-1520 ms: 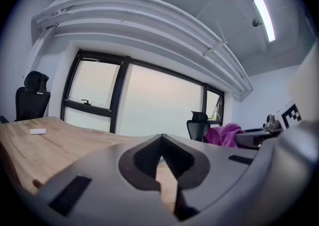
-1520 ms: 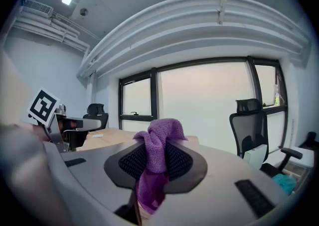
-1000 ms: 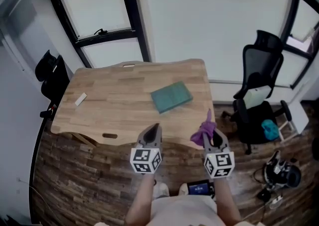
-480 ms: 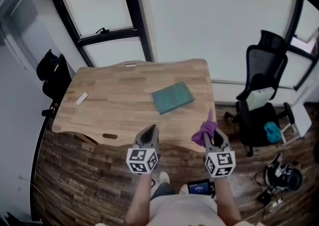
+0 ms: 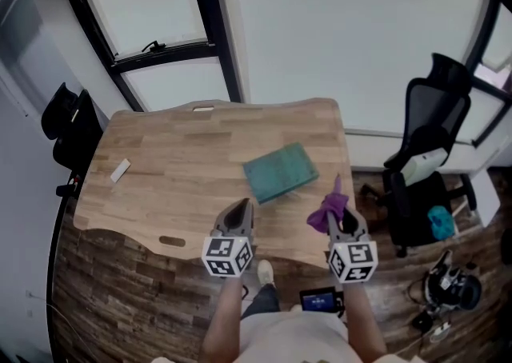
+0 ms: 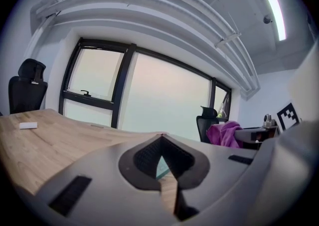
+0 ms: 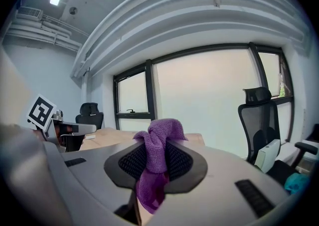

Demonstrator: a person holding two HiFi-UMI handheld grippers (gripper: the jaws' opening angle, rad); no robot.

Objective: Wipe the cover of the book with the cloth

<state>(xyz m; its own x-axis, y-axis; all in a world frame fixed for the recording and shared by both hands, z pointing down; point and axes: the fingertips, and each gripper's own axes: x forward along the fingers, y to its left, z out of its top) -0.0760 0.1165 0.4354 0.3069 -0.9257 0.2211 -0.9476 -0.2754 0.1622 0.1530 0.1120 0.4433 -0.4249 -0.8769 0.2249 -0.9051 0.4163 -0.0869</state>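
Observation:
A teal book (image 5: 279, 172) lies flat on the wooden table (image 5: 176, 169), toward its right side. My right gripper (image 5: 338, 208) is shut on a purple cloth (image 5: 327, 208) (image 7: 155, 158), bunched between its jaws, over the table's near right edge, a short way short of the book. My left gripper (image 5: 242, 208) is shut with nothing in it, over the near edge just left of the book. In the left gripper view a sliver of the book (image 6: 160, 169) shows past the closed jaw tips (image 6: 160, 156), and the cloth (image 6: 225, 134) shows at the right.
A small white block (image 5: 120, 170) lies at the table's left end. A black office chair (image 5: 432, 161) stands right of the table, another black chair (image 5: 68, 125) at its far left. Windows run behind. Cables and gear (image 5: 444, 293) lie on the floor at the right.
Both grippers have moved forward together from over the floor to over the table's near edge, closer to the book. The cloth stays clamped in the right one.

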